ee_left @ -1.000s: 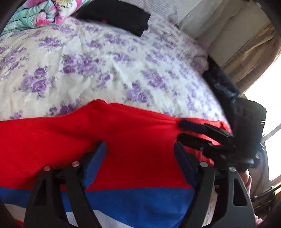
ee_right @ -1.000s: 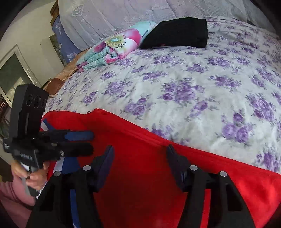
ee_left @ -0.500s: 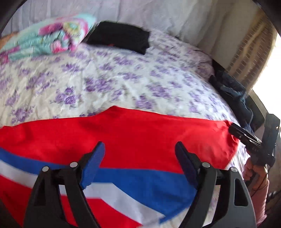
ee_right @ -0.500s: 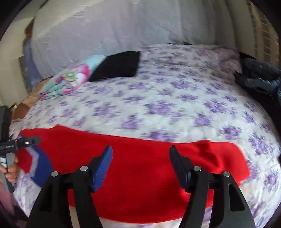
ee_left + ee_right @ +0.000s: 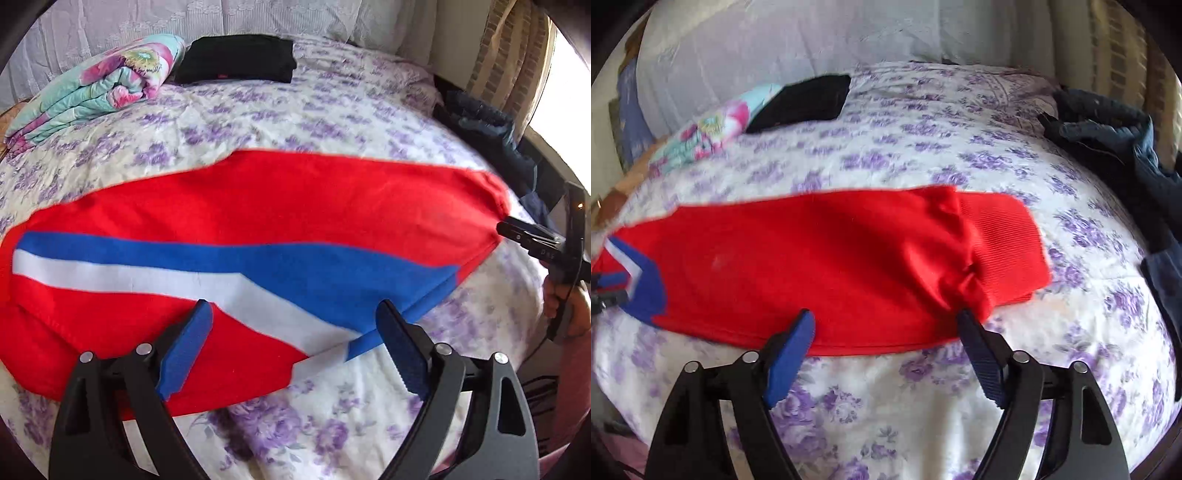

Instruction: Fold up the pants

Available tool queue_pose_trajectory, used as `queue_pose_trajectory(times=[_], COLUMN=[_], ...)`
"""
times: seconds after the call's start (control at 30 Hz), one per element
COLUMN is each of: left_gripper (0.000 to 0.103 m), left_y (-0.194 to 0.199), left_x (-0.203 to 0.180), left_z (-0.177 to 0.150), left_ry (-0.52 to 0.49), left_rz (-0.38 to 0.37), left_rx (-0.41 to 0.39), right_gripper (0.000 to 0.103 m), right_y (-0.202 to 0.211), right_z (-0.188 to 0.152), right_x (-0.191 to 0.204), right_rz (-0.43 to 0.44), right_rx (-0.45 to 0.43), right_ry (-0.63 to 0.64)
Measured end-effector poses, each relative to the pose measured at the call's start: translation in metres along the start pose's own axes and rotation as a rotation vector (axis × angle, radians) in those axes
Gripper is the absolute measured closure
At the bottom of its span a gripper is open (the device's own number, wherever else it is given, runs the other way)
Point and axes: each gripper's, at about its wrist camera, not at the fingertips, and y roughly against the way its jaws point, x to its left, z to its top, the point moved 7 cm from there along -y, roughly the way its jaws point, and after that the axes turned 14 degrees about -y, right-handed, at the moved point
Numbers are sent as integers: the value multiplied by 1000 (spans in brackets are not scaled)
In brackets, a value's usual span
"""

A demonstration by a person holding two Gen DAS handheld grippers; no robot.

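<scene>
Lying flat across the near part of the bed [image 5: 332,110], the red pants [image 5: 295,199] show a blue and white stripe [image 5: 184,266]. Both the left gripper [image 5: 291,347] and the right gripper [image 5: 886,354] are wide open and hold nothing, above the near edge of the pants. A folded black garment [image 5: 236,59] lies far, beside a floral blanket [image 5: 96,88].

We see our right gripper [image 5: 886,347] hovering, fingers [image 5: 790,362] spread, over red pants [image 5: 820,266] lying flat across the floral bed [image 5: 923,147], ribbed waistband [image 5: 1001,243] rightward.
</scene>
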Motion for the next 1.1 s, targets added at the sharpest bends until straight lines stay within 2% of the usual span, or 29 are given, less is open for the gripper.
queue_pose_trajectory(times=[0.07,0.1,0.17,0.23,0.27,0.3,0.33,0.37,0.4,0.43,0.5,0.6,0.67,0.73,0.8,0.83,0.9,0.97,1.0,1.03,1.1], left_gripper=[15,14,11,11,11,12,16,17,17,17,15,13,12,11,15,17,15,11,10,8,8], left_y=[16,21,21,8,-1,-8,-8,-2,2,7,14,11,0,-13,-20,-13,4,21,26,29,17], left_x=[0,4,23,52,70,88,95,95,94,91,87,73,72,88,111,112,107,95,89,82,74], left_z=[20,28,37,30,19,5,-2,-5,-7,-6,3,32,38,29,10,7,6,8,9,7,-5], left_ry=[-12,-17,-3,59,109,160,174,157,141,130,128,56,19,56,131,122,100,104,102,86,22], left_rz=[-14,13,104,144,156,173,162,156,165,173,174,171,200,230,213,199,243,194,170,169,239], left_rx=[-76,-104,-116,-68,-20,23,17,-9,2,11,-13,-77,-62,1,39,10,18,-36,-59,-70,-22], right_gripper=[23,23,23,23,24,24,24,24,24,24,24,24,24,23,23,23,23,23,23,22,18], right_y=[6,3,-18,-40,-49,-46,-40,-36,-31,-26,-23,-34,-51,-74,-69,-64,-51,-38,-35,-37,-52], right_z=[16,24,32,31,27,26,29,31,32,32,31,26,18,5,4,5,6,0,-5,-11,-34], right_x=[9,11,3,-16,-30,-32,-33,-34,-32,-25,8,53,65,49,40,38,46,71,79,86,88], right_rz=[43,59,48,-33,-104,-80,-65,-100,-140,-136,-14,73,56,-31,25,-9,-43,59,80,73,-19], right_rx=[-59,-76,-45,-8,8,6,-10,-14,-26,-35,-27,10,53,124,113,114,91,83,81,88,128], right_ry=[-4,-5,-41,-39,-34,-54,-73,-83,-86,-86,-73,15,66,71,36,33,41,66,89,126,218])
